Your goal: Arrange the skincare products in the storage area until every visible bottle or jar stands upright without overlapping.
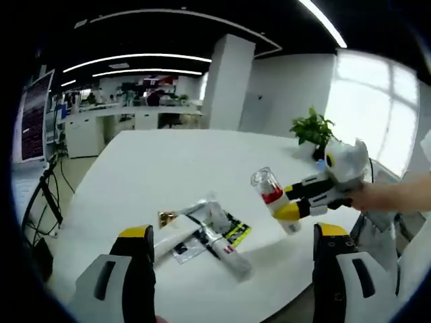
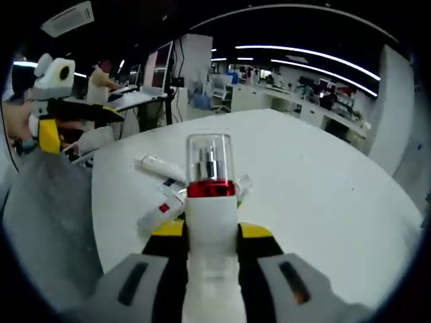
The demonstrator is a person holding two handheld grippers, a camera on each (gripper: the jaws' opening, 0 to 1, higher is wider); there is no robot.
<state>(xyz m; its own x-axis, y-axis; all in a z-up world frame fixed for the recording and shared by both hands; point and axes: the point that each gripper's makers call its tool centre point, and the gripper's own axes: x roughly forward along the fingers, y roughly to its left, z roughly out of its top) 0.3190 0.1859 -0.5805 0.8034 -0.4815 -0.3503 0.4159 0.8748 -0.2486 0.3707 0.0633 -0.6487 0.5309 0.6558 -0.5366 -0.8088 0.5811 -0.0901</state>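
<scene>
Above the table [image 1: 135, 168]: right gripper [image 2: 210, 235] pinching pump bottle [image 2: 210, 202], base hidden; left gripper [image 1: 232, 245] spread; tubes [image 1: 209, 235] overlapping, labels unreadable.

You had one white pump bottle [image 2: 210, 222] with a clear cap and red collar, clamped between the jaws of your right gripper [image 2: 210, 242]. On the round white table [image 1: 155, 161] you had a pile of tubes and sachets [image 1: 205, 235]; at least three white tubes showed, but they overlapped and blurred too much for a firm count, and one black-and-yellow sachet [image 1: 237, 232] lay among them. You had two grippers, counting the left gripper [image 1: 232, 259], and one potted plant [image 1: 312, 129] at the table's far edge.
</scene>
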